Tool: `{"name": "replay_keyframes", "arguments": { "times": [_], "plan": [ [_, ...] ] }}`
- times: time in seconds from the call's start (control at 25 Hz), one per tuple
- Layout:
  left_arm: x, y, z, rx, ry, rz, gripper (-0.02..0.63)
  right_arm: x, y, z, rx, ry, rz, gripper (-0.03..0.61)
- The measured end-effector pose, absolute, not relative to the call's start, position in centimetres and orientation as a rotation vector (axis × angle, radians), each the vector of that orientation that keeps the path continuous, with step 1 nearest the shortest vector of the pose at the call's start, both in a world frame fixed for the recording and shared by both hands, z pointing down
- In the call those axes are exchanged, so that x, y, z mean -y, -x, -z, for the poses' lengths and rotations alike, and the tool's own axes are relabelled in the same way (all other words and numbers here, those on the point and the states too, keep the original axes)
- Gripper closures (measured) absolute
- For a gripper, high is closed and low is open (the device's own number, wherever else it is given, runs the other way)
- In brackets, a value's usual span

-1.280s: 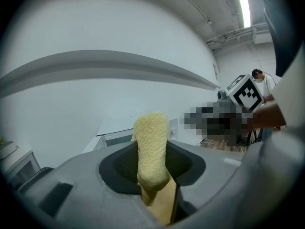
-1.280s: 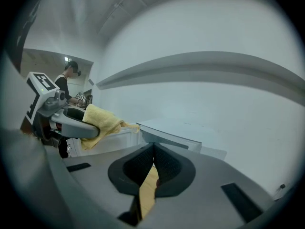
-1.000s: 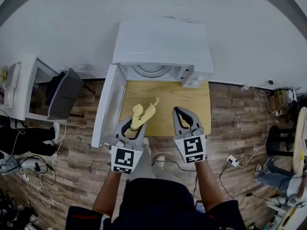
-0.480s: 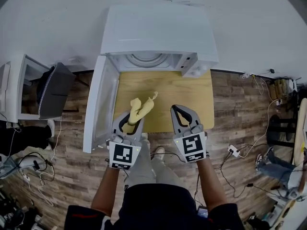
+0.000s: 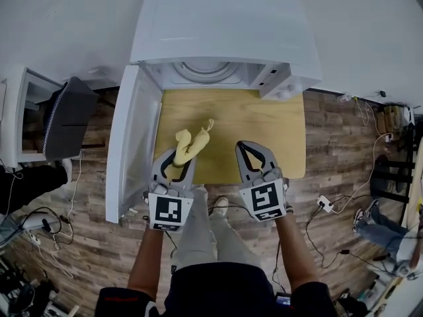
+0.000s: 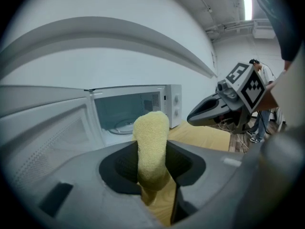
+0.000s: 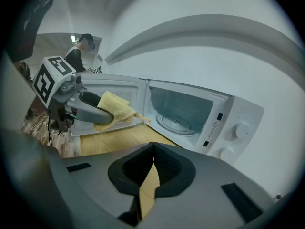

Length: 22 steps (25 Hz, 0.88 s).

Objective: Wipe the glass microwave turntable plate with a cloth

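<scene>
Plate (image 5: 207,71) sits inside the microwave (image 5: 225,25), at 1 o'clock from our left claw (image 5: 176,156) grasping the cloth (image 5: 190,142), and at 11 o'clock from our right claw (image 5: 250,152), clenched empty.

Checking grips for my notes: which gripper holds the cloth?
The left gripper: its jaws clamp the yellow cloth, while the right gripper is shut on nothing.

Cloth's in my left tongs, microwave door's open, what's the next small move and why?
Probably ease the left tongs forward into the microwave until the yellow cloth meets the glass plate. The cloth is pinched there, the door stands open, the plate lies inside with nothing touching it, and the right tongs are shut and empty.
</scene>
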<state>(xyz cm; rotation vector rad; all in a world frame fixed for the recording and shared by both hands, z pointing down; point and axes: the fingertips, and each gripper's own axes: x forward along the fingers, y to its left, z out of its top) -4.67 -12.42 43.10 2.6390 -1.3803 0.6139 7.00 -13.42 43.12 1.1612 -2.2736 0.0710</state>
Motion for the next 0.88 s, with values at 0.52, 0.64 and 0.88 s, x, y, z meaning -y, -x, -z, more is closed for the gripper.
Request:
{"name": "replay_keyframes", "arguments": {
  "times": [0.52,0.64,0.88],
  "plan": [
    [15.1,4.3,-46.5,1.407,-2.667,-0.589,0.48,16.4,-8.3,-48.1,2.19,-1.111,-0.004,0.569],
    [15.6,4.1,-46.9,1.412,-2.686,-0.592,0.48,17.3,-8.0,-48.6,2.192,-1.089,0.047,0.569],
    [16.7,3.7,-47.7,1.417,-2.7,-0.619,0.48,19.1,-7.5,-50.0,2.172,-1.054,0.129,0.569]
  ]
}}
